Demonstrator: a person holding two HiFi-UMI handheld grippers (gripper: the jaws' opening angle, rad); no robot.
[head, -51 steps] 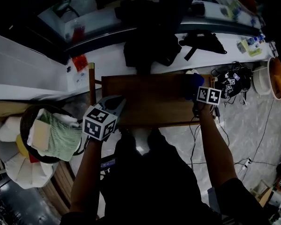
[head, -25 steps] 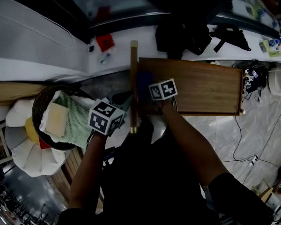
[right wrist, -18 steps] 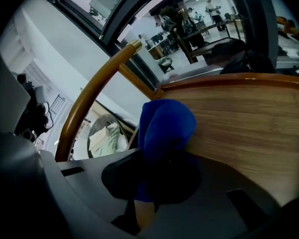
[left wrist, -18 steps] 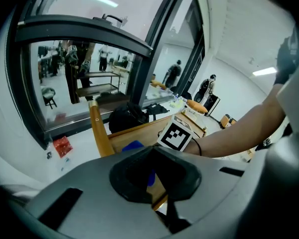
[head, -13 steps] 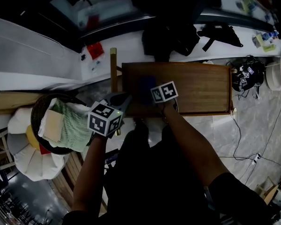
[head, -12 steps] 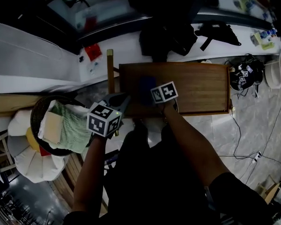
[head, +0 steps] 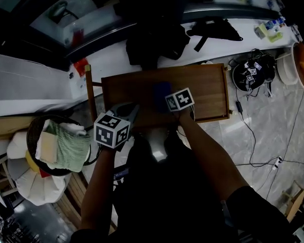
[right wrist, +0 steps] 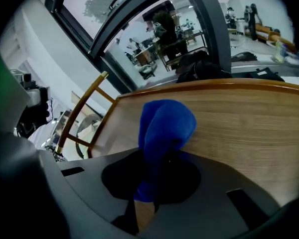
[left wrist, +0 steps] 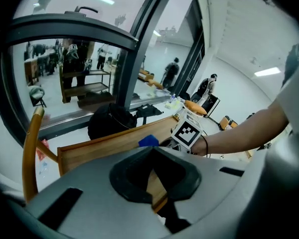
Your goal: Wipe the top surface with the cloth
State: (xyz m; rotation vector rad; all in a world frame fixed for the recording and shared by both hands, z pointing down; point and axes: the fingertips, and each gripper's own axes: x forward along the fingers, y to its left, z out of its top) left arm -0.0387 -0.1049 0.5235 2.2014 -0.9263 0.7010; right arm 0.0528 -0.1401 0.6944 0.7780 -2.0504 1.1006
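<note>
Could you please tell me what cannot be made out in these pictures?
- Contact between blue cloth and wooden top: right gripper view, the cloth's own bulk covers it.
- Top's near edge: head view, the person's right arm covers part.
- Basket contents: head view, dark and small.

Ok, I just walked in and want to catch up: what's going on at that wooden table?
A person is working with a handheld claw in each hand. The right claw is clamped on a blue cloth, which rests on the top of the wooden table around the middle of its length, so wiping looks under way. The left claw is shut on nothing and hovers by the table's near left edge, taking no part.
</note>
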